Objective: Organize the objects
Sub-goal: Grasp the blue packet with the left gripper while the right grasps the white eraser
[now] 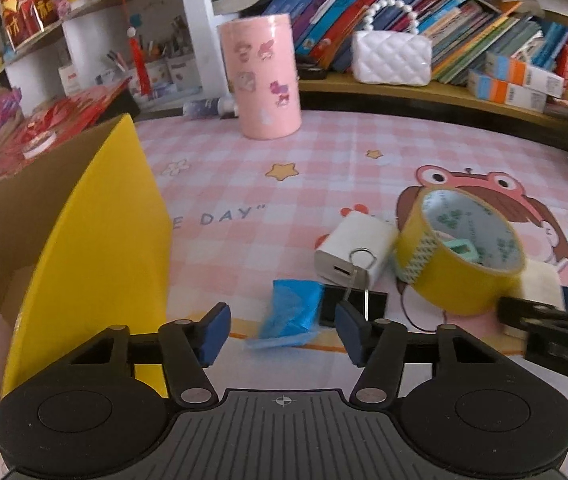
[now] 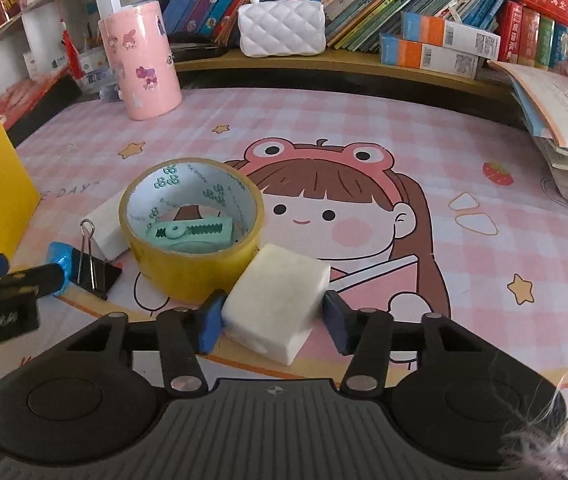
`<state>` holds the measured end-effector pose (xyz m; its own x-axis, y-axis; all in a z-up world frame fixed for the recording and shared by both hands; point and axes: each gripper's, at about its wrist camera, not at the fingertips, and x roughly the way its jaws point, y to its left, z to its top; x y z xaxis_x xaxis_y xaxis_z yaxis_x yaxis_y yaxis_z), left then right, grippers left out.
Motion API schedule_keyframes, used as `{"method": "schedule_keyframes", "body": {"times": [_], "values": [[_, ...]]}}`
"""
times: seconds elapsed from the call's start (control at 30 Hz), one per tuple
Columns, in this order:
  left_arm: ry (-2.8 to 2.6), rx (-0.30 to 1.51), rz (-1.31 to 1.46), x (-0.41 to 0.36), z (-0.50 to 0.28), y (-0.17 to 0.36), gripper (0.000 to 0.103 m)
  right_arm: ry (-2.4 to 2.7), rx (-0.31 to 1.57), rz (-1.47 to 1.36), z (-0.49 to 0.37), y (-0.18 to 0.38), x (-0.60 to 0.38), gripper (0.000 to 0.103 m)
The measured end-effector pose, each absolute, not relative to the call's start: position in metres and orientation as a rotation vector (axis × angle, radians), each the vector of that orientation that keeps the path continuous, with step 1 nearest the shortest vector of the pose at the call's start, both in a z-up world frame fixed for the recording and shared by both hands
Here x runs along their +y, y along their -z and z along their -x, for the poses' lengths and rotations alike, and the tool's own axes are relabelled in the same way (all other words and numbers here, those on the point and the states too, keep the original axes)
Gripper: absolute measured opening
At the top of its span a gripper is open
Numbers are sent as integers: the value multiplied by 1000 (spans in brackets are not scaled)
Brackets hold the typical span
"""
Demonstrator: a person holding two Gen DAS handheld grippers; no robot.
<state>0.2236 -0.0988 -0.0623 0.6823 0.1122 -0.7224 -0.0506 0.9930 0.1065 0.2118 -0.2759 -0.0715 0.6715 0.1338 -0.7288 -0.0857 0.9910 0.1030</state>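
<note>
Left gripper (image 1: 282,330): fingers partly apart, nothing gripped. Blue packet (image 1: 290,314) lying on the worktop (image 1: 324,152) in the gap between the pads, not touched by either. Black binder clip (image 1: 358,302) just ahead of the right-hand finger, wire handles raised, one leaning on the white charger (image 1: 354,254) beyond it. Yellow box (image 1: 96,240) close on the left of the left-hand finger, open at the top.

Right gripper (image 2: 272,324): fingers closed onto the white block (image 2: 278,300), a blue pad pressed against each side. Block tilted, near corner low on the worktop. Yellow tape roll (image 2: 192,232) directly ahead of the left-hand finger, lying flat and touching the block; a mint-green object (image 2: 192,234) inside its core, identity not determinable. Charger beyond the roll on the left, touching it. Binder clip and blue packet further left, beside the tip of the left gripper.

Pink canister (image 2: 142,60) well ahead and to the left, upright. White purse (image 2: 282,26) on the shelf beyond, in front of leaning books.
</note>
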Motion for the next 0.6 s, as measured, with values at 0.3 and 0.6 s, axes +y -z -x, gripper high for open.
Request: {"method": "schedule_keyframes", "body": {"times": [0.3, 0.6], "values": [[-69, 818, -7, -90, -244, 75, 47, -116, 819, -49, -203, 70, -285, 42], [31, 802, 48, -89, -224, 61, 28, -102, 813, -36, -200, 67, -281, 38]]}}
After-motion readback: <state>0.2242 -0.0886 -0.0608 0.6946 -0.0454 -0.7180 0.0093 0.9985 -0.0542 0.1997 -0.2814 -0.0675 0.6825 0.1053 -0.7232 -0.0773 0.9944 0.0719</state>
